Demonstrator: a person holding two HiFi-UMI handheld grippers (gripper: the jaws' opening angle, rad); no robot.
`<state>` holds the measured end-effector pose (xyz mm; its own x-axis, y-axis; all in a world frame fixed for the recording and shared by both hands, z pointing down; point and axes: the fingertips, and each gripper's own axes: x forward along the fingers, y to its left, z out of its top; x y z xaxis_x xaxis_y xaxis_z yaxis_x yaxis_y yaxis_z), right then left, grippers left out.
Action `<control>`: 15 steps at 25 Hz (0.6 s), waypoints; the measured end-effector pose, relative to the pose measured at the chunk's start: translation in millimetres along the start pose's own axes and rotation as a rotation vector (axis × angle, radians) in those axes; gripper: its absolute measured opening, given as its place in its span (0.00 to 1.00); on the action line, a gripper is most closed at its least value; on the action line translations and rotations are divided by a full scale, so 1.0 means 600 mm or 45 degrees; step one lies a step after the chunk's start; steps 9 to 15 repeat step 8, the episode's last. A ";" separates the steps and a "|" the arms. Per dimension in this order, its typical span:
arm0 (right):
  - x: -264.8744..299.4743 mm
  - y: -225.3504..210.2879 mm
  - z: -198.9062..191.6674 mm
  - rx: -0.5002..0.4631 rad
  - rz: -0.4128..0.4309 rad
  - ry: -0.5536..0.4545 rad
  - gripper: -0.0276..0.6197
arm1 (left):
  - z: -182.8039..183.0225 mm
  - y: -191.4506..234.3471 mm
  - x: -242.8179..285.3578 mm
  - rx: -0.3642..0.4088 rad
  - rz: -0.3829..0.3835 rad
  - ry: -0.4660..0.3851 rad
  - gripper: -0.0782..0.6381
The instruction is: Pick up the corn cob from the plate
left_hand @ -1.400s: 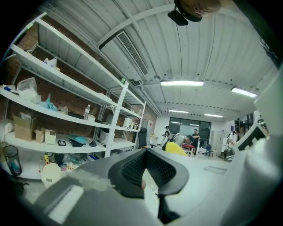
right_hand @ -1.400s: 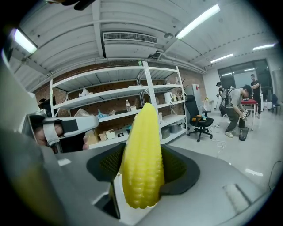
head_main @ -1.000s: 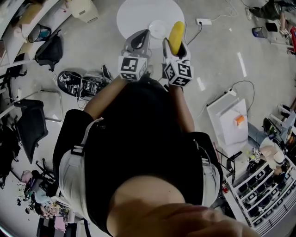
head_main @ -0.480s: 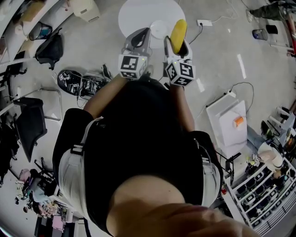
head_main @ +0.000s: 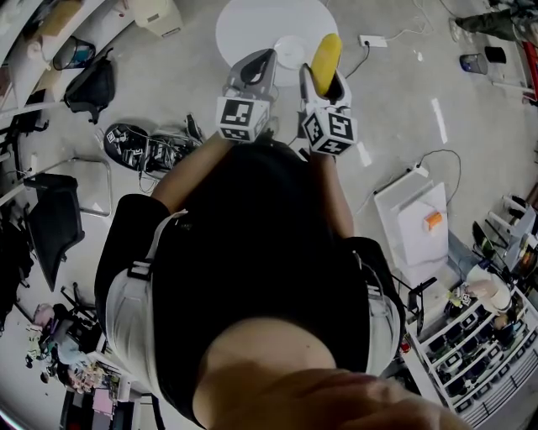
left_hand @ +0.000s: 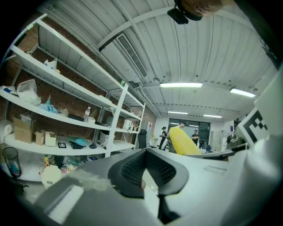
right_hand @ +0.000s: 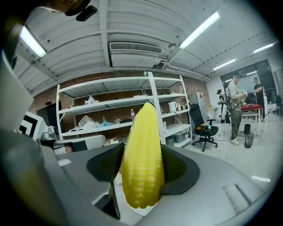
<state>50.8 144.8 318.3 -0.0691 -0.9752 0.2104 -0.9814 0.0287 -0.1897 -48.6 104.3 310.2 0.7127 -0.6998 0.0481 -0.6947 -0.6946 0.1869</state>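
Note:
The yellow corn cob [head_main: 324,52] stands upright between the pads of my right gripper [head_main: 322,74], which is shut on it; in the right gripper view the corn cob [right_hand: 141,163] fills the gap between the black pads. It hangs above the small white plate [head_main: 286,52] on the round white table [head_main: 248,23]. My left gripper [head_main: 255,69] is held level beside it at the left, its jaws together with nothing between them [left_hand: 146,170]. The corn cob [left_hand: 183,141] also shows at the right of the left gripper view.
On the floor lie a black bag [head_main: 88,84], dark shoes [head_main: 147,149], a folding chair [head_main: 50,227], a power strip [head_main: 371,39] and a white box [head_main: 416,214]. Metal shelves [left_hand: 66,110] line the wall. People [right_hand: 234,106] and an office chair [right_hand: 205,126] stand far off.

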 end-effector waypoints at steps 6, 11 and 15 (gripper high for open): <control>0.003 0.003 0.004 0.003 0.007 -0.004 0.45 | 0.001 0.004 0.001 -0.007 0.001 -0.001 0.12; 0.004 0.004 0.005 0.004 0.009 -0.006 0.45 | 0.001 0.005 0.001 -0.007 0.000 -0.001 0.12; 0.004 0.004 0.005 0.004 0.009 -0.006 0.45 | 0.001 0.005 0.001 -0.007 0.000 -0.001 0.12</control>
